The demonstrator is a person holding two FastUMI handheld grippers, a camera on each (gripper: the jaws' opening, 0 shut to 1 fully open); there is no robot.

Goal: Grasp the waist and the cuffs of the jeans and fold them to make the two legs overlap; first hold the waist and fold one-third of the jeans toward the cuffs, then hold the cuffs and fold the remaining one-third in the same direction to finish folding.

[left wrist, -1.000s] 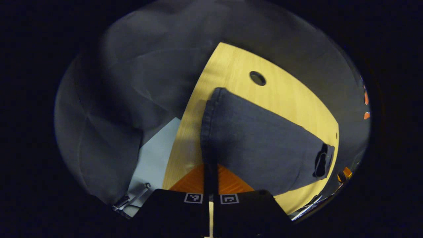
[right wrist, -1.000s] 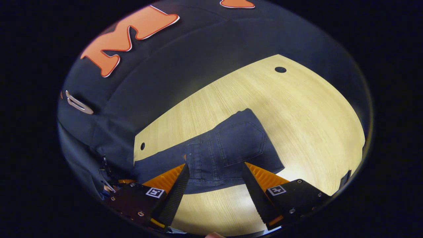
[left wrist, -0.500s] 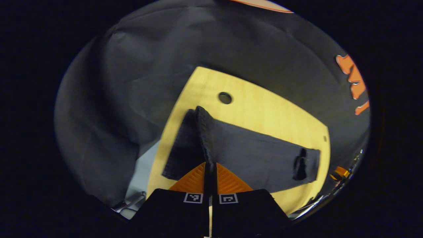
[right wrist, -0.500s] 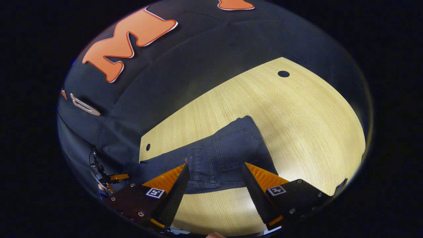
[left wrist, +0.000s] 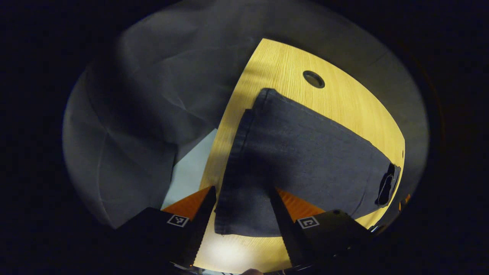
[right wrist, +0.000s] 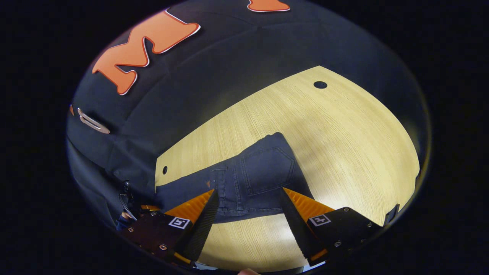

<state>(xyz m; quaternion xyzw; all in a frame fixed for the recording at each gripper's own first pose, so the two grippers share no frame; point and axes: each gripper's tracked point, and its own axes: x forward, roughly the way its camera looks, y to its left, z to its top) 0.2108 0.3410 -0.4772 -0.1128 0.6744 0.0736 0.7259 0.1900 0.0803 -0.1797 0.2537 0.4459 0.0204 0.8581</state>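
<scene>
Dark blue-grey jeans (left wrist: 305, 152) lie flat on the pale wooden table (left wrist: 344, 103), legs stacked one on the other with the cuff edges slightly offset. My left gripper (left wrist: 242, 190) is open, its fingers standing either side of the cuff end (left wrist: 237, 214) without gripping it. The waist end (left wrist: 386, 183) shows far off at the right. In the right gripper view the waist with a back pocket (right wrist: 267, 168) lies flat on the table (right wrist: 344, 145). My right gripper (right wrist: 249, 191) hangs open over the waistband, holding nothing.
A round cable hole (left wrist: 313, 79) sits beyond the cuffs, and another hole (right wrist: 320, 84) lies at the table's far side. The table's left edge drops to a pale floor (left wrist: 187, 172). Black cloth walls surround the table. Cables (right wrist: 126, 194) hang past its left corner.
My left gripper was shut on the cuff, lifted it and swung it over; now it has opened and the cuff lies flat on the table. The right gripper stays open, barely moved.
</scene>
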